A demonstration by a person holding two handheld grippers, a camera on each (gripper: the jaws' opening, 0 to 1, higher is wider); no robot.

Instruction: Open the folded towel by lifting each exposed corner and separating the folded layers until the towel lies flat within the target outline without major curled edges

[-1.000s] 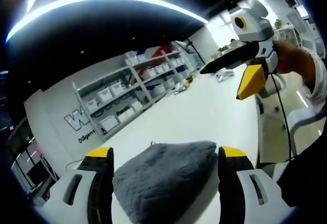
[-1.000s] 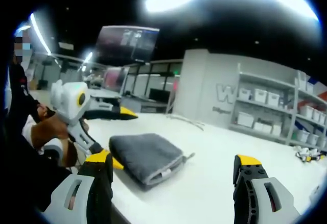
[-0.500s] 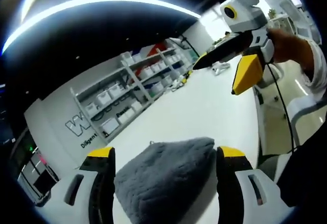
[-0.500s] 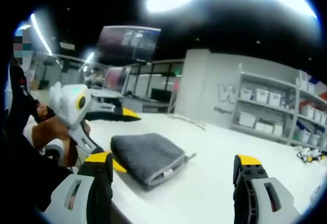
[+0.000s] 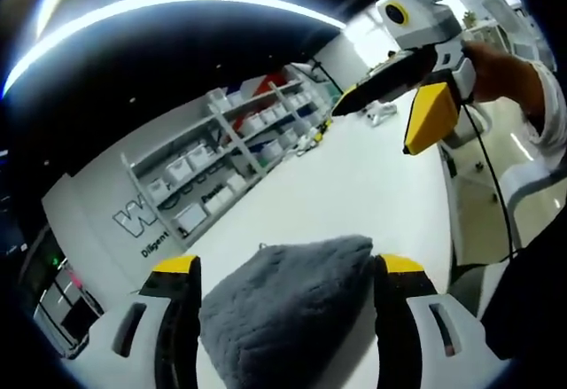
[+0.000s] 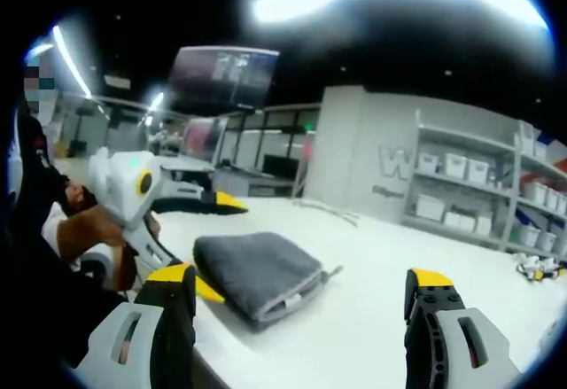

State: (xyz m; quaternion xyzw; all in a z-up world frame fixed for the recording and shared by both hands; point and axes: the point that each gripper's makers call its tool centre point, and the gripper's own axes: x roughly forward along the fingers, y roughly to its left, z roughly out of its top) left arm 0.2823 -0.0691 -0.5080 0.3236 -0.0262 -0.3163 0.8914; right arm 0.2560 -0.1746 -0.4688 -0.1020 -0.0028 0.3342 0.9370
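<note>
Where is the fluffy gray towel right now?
The gray towel lies folded on the white table, left of centre in the right gripper view, beside the left tool. In the left gripper view it sits low, between that tool's jaws.

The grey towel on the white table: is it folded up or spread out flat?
Folded. The towel sits as a thick, compact pad with stacked layers showing along its near edge on the table; neither gripper touches it.

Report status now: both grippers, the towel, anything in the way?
Left gripper open, towel between its jaws. Right gripper open, off the towel. Towel folded on the table. Nothing in the way.
</note>
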